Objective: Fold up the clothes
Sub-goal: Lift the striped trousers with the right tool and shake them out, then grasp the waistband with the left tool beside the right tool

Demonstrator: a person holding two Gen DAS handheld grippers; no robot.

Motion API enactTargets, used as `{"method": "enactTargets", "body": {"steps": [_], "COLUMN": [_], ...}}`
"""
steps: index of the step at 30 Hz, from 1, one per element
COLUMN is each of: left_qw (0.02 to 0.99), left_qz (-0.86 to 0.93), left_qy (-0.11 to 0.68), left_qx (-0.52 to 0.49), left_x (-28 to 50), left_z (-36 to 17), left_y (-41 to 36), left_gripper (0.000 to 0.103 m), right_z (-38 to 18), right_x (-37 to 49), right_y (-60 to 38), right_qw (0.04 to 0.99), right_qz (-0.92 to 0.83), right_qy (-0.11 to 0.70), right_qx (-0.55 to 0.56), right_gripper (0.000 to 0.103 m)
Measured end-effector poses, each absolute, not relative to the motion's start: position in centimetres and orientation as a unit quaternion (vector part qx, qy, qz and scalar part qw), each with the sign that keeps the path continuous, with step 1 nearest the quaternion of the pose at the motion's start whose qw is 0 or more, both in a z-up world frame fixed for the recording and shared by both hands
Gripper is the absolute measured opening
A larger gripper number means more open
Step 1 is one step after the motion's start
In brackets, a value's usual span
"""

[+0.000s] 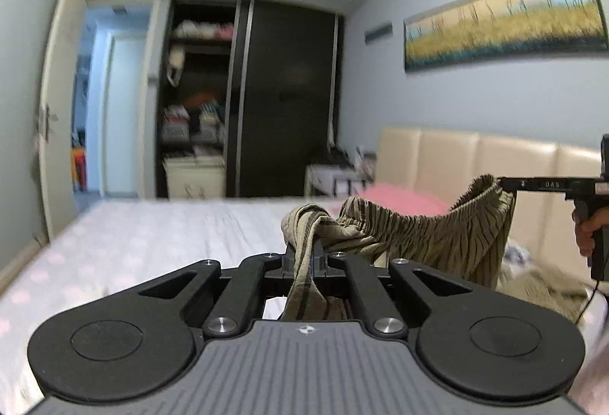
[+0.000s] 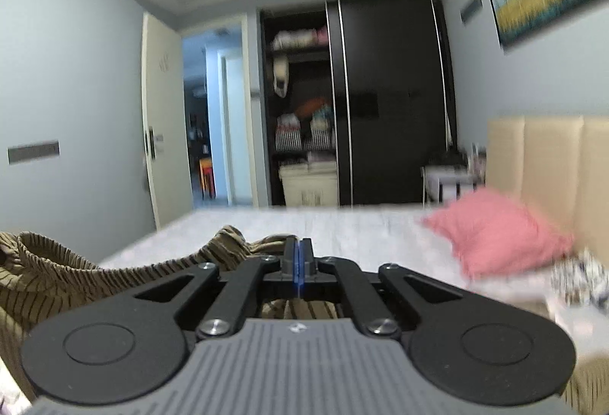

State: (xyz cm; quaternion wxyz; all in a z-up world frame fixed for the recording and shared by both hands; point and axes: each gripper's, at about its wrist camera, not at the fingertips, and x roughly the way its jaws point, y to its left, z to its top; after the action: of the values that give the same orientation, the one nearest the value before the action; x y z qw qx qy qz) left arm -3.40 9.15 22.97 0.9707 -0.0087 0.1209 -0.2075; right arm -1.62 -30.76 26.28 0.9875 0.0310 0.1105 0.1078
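Note:
An olive garment with dark stripes (image 1: 426,236) hangs in the air above the bed, stretched by its elastic waistband between both grippers. My left gripper (image 1: 304,255) is shut on one end of the waistband, and cloth trails back between its fingers. In the left wrist view my right gripper (image 1: 502,183) pinches the other end at the far right, held by a person's hand (image 1: 588,228). In the right wrist view my right gripper (image 2: 300,249) is shut, with the striped garment (image 2: 95,278) bunched at its tips and draped off to the left.
A bed (image 1: 152,236) with a pale patterned sheet fills the space below. A pink pillow (image 2: 498,228) lies by the cream padded headboard (image 1: 475,156). More clothes (image 2: 582,278) lie at the right. A dark wardrobe (image 1: 266,99), a bedside table (image 1: 335,175) and an open door (image 1: 57,103) stand beyond.

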Motion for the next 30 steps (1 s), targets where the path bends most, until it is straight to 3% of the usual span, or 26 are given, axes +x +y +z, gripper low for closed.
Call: {"method": "enactTargets", "body": {"steps": [10, 18, 30], "left_qw": [0.919, 0.879, 0.889], "left_qz": [-0.21, -0.177, -0.153], "left_qy": [0.333, 0.442, 0.432], "left_qx": [0.002, 0.035, -0.017], "left_x": [-4.3, -4.5, -2.9], "left_z": [8.4, 1.5, 1.4], "left_y": [9.0, 8.5, 8.8], "left_gripper": [0.002, 0.002, 0.002], "right_z": [10.0, 1.8, 0.9], "right_x": [-4.0, -1.8, 1.4], "right_y": [-31.3, -29.1, -29.1], "right_qw": [0.943, 0.91, 0.905], "right_qz": [0.081, 0.09, 0.078], "right_qy": [0.319, 0.405, 0.419], "right_qx": [0.046, -0.002, 0.014], "right_gripper": [0.001, 0.001, 0.001]}}
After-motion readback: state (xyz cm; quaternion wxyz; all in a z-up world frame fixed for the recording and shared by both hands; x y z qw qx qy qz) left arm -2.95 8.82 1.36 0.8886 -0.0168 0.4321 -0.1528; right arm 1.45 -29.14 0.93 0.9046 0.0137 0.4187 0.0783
